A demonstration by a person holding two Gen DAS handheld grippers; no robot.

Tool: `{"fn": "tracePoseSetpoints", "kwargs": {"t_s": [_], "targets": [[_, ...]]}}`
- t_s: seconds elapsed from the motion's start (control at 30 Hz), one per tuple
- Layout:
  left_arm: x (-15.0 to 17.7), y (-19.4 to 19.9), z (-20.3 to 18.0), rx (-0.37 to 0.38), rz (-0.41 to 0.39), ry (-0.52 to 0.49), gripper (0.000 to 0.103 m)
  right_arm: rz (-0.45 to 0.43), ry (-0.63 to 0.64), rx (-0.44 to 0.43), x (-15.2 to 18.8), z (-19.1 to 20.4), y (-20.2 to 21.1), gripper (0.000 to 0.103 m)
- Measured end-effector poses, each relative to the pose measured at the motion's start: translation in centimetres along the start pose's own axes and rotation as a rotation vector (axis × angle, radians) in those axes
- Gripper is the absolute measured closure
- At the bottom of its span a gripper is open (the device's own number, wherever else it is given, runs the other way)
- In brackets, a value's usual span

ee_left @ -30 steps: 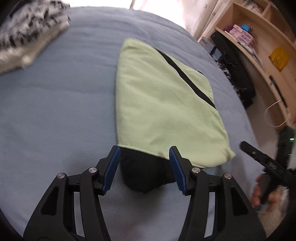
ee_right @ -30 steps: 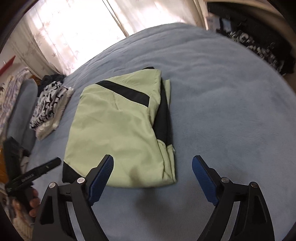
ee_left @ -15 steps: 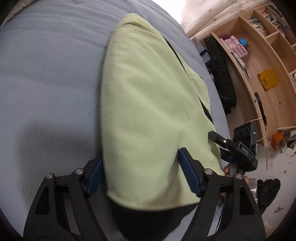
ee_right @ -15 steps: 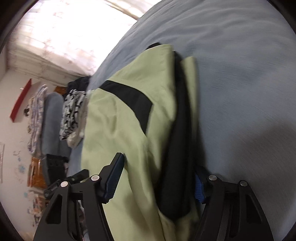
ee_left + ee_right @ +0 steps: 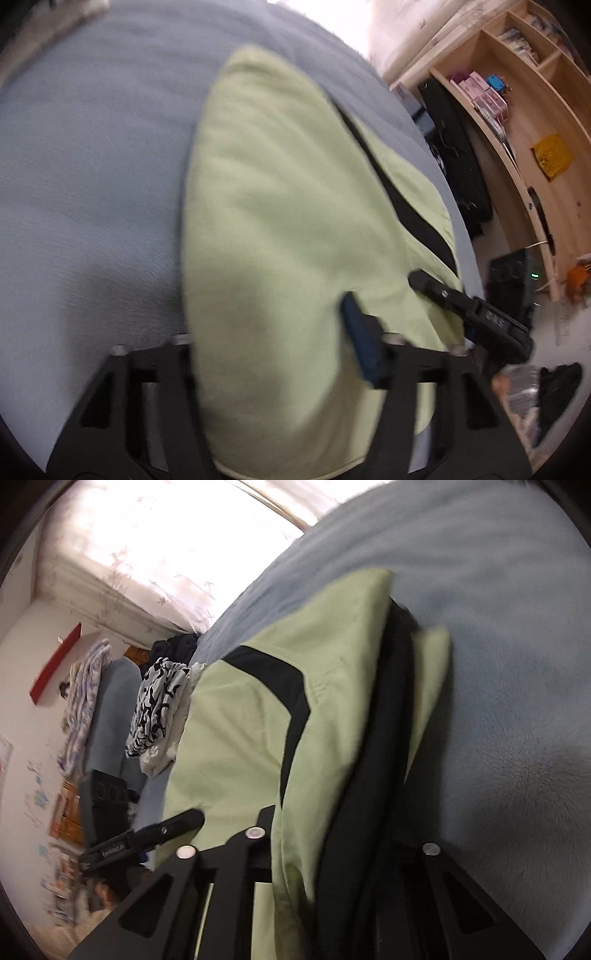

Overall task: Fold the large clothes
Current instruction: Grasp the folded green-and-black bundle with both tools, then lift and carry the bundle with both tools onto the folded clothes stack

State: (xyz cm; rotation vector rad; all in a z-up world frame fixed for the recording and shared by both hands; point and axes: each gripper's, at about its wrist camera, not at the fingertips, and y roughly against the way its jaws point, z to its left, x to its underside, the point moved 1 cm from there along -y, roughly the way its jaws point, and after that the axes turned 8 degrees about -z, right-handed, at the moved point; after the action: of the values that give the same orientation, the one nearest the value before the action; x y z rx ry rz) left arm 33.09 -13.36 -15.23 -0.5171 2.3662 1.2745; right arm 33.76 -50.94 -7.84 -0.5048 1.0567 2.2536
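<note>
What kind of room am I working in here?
Most likely a bedroom: the green garment lies on a bed with a grey-blue blanket, beside wooden shelves and a curtained window.

Domestic bedroom. Indicated by wide bed with grey-blue blanket (image 5: 92,166), curtained window (image 5: 159,542), wooden shelving (image 5: 524,122) stocked with boxes and books, folded patterned laundry (image 5: 155,709) at bed edge, wall decorations.

No legible txt; white print on each gripper's (image 5: 144,843) finger too blurred.
</note>
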Motion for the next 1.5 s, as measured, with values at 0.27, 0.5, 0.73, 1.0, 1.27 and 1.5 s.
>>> {"fn": "tracePoseSetpoints", "kwargs": {"t_s": [0.27, 0.5, 0.73, 1.0, 1.27, 1.5], "targets": [[0.0, 8.1, -5.3, -0.171, -0.169, -0.279, 0.074, -0.070, 0.124, 0.016, 1.9, 9.2, 3.1, 0.091], [-1.4, 21.8, -1.2, -0.178, -0.274, -0.272, 0.074, -0.093, 0.197, -0.085, 2.7, 19.1, 3.8, 0.092], [-7.9, 35.6, 6.2, -0.217, -0.376, -0.252, 0.074, -0.106, 0.323, -0.195, 0.0, 30.7, -0.4, 0.092], [-23.4, 41.7, 17.1, -0.311, -0.427, -0.305, 0.074, -0.140, 0.364, -0.265, -6.8, 41.1, -12.5, 0.092], [-38.9, 38.3, 30.6, -0.352, -0.409, -0.313, 0.074, -0.162, 0.293, -0.247, -14.3, 44.8, -31.1, 0.092], [-43.3, 30.1, 42.2, -0.376, -0.254, -0.185, 0.066, -0.019, 0.169, -0.188, -13.4, 42.4, -51.6, 0.091]]}}
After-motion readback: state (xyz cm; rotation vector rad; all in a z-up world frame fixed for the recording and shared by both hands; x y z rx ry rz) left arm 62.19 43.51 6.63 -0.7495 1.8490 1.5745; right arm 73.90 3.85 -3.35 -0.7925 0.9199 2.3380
